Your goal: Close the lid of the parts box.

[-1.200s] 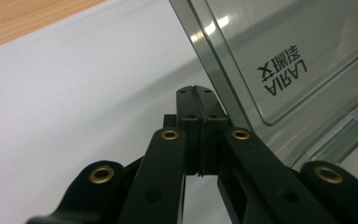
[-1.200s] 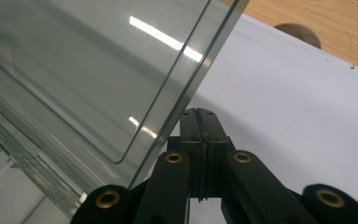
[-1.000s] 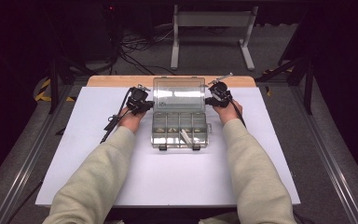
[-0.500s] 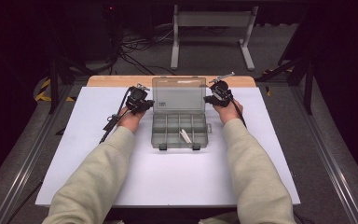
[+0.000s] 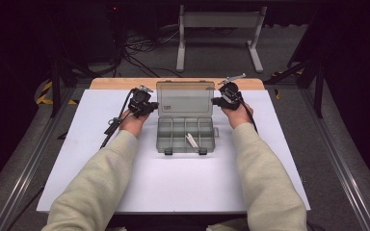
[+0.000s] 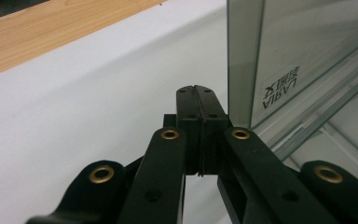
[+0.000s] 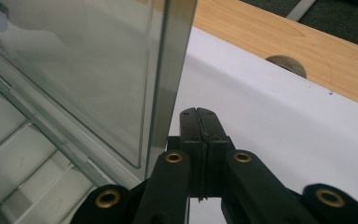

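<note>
both hands flank the open box

left gripper (image 5: 146,107) and right gripper (image 5: 220,100), jaws pressed together and empty, sit beside the upright lid (image 5: 184,98) of the clear compartment box (image 5: 185,136) mid-table (image 5: 173,183); forearms stretched forward.

One label (image 6: 282,92) can be read — a white sticker on the clear raised lid (image 6: 307,51) of the compartment box, seen mirrored through the plastic: roughly "AIRAJ", with two characters beside it too small to make out.
</note>
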